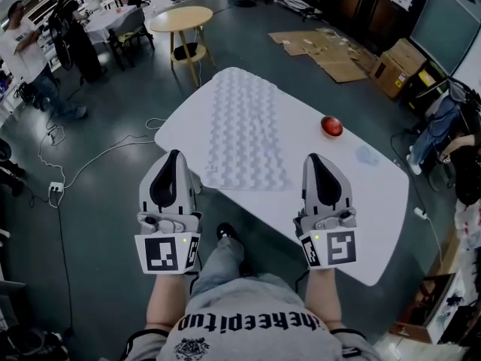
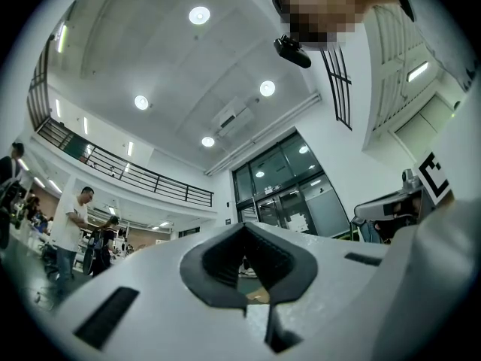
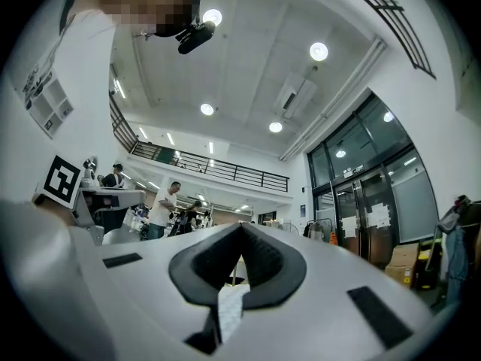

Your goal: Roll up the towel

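A pale, bumpy-textured towel (image 1: 244, 130) lies spread flat on the white table (image 1: 376, 201), running from its far corner toward the near edge. My left gripper (image 1: 173, 155) hovers at the table's near left edge, just left of the towel's near end. Its jaws are shut and hold nothing. My right gripper (image 1: 314, 159) is above the table to the right of the towel's near end, also shut and empty. Both gripper views look upward at the ceiling, with the left gripper (image 2: 244, 228) and the right gripper (image 3: 240, 228) closed. A sliver of the towel (image 3: 229, 310) shows through the right gripper's gap.
A red round object (image 1: 331, 126) sits on the table right of the towel. A round wooden table (image 1: 180, 19) stands beyond the far corner. Flattened cardboard (image 1: 323, 47) and boxes lie at the back right. Cables (image 1: 90, 160) trail across the floor at left, near people.
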`<state>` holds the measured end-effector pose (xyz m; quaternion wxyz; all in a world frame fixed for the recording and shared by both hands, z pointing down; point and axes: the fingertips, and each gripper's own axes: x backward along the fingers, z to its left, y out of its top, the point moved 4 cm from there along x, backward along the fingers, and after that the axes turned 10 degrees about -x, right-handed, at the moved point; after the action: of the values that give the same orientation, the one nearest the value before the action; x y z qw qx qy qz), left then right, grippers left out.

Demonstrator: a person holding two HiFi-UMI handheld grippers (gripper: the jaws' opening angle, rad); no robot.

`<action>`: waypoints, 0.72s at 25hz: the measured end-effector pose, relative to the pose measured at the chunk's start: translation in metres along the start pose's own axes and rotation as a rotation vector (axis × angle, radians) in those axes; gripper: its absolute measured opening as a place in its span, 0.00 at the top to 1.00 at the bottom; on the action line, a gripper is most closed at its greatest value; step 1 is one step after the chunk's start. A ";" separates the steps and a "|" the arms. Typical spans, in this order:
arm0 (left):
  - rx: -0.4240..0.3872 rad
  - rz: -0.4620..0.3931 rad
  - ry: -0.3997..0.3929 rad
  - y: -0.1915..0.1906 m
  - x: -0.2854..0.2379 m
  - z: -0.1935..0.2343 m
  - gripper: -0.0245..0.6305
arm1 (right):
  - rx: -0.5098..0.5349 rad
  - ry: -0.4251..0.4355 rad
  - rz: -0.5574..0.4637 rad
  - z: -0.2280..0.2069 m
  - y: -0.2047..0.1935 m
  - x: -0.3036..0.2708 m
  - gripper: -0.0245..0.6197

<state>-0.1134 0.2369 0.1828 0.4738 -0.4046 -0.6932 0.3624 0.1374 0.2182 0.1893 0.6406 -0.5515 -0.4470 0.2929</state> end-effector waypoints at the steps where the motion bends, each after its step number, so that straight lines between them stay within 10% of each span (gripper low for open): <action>1: -0.001 -0.001 -0.002 -0.003 -0.005 0.002 0.96 | 0.001 0.000 0.001 -0.001 -0.002 -0.006 0.96; 18: -0.052 0.051 -0.065 -0.087 -0.121 0.036 0.96 | 0.031 0.038 0.108 -0.031 -0.057 -0.142 0.96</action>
<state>-0.1394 0.0871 0.2056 0.4308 -0.4223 -0.7070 0.3692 0.0979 0.0683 0.2090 0.6407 -0.5702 -0.3999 0.3233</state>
